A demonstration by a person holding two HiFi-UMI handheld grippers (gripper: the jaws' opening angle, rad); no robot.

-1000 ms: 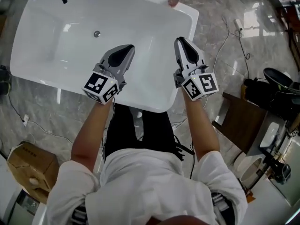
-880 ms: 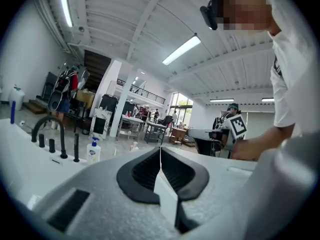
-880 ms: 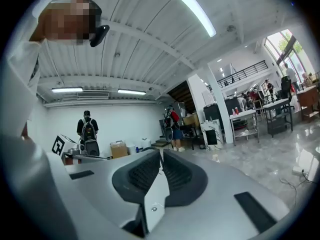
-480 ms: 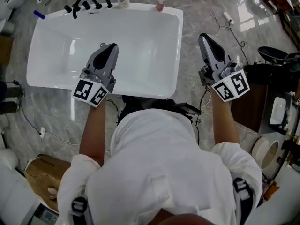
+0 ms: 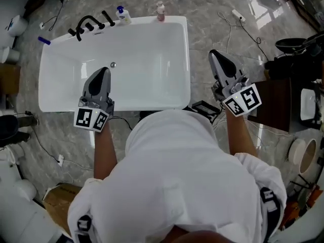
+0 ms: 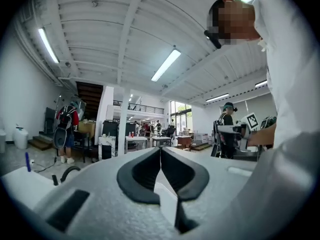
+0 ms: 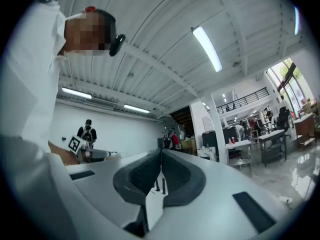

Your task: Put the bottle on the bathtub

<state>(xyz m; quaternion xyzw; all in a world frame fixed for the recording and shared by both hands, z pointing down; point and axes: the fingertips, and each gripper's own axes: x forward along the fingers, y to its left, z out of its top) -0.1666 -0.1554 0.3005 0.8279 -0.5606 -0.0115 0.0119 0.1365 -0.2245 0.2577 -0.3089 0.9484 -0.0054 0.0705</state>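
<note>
A white bathtub (image 5: 66, 92) lies on the marble floor in the head view. On its far rim stand a pink bottle (image 5: 160, 11) and a white bottle with a blue pump (image 5: 122, 15). My left gripper (image 5: 102, 73) is shut and empty over the tub's near left part. My right gripper (image 5: 214, 55) is shut and empty over the floor to the right of the tub. Both grippers point upward: the left gripper (image 6: 160, 149) and the right gripper (image 7: 161, 153) views show only ceiling and a hall, with jaws pressed together.
Black taps (image 5: 90, 23) sit at the tub's far left corner, with a blue item (image 5: 44, 41) on the rim. Cables (image 5: 238, 32) run over the floor on the right. A dark wooden box (image 5: 276, 103) and a cardboard box (image 5: 56, 199) stand nearby. People stand in the hall behind.
The person has stepped back from the tub. The left gripper slid toward the tub's near left; the right gripper stays over the floor right of the tub. Both stay shut.
</note>
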